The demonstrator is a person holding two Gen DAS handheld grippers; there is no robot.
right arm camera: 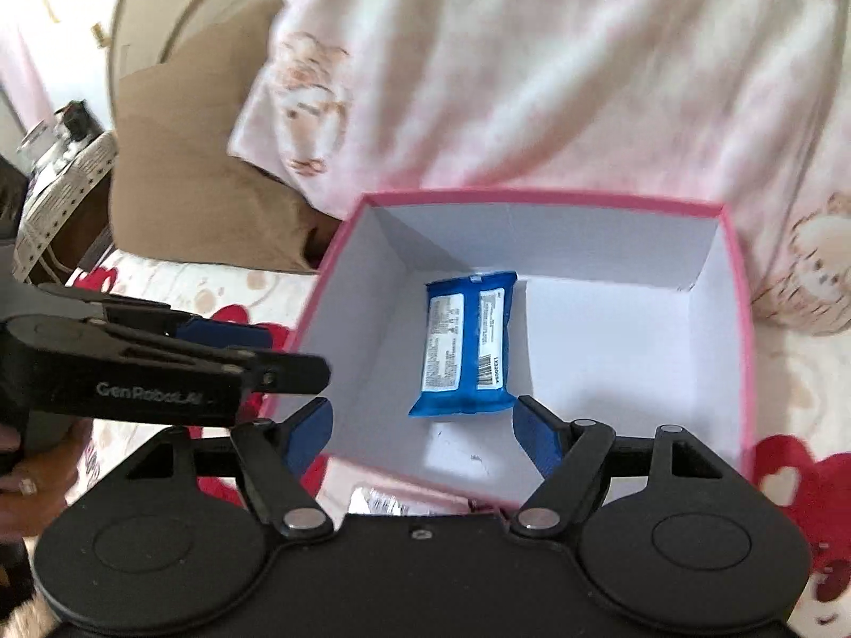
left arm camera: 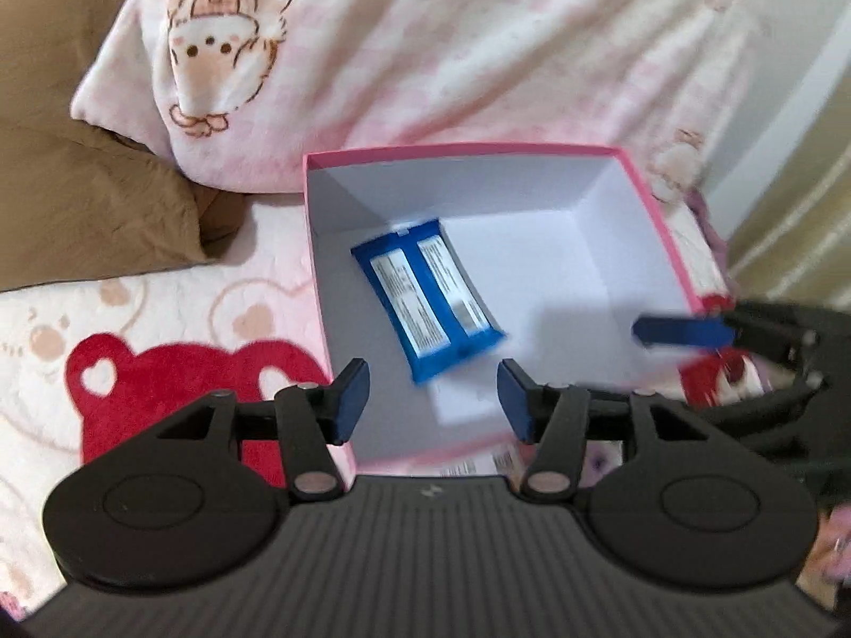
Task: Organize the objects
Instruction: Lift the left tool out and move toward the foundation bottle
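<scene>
An open pink box (left arm camera: 657,207) with a white inside stands on a blanket. A blue packet (left arm camera: 425,295) with white labels lies flat on its floor, left of the middle; it also shows in the right wrist view (right arm camera: 468,345). My left gripper (left arm camera: 432,401) is open and empty over the box's near rim. My right gripper (right arm camera: 421,433) is open and empty over the near rim of the pink box (right arm camera: 744,329). The right gripper's fingers (left arm camera: 681,330) show at the box's right side. The left gripper's fingers (right arm camera: 290,372) show at the box's left side.
The box rests on a pink and white blanket with red bear shapes (left arm camera: 175,372). A pink checked pillow with cartoon prints (left arm camera: 425,53) lies behind the box. A brown cushion (left arm camera: 80,202) lies at the left. Another wrapped packet (right arm camera: 380,502) peeks out just before the box's near wall.
</scene>
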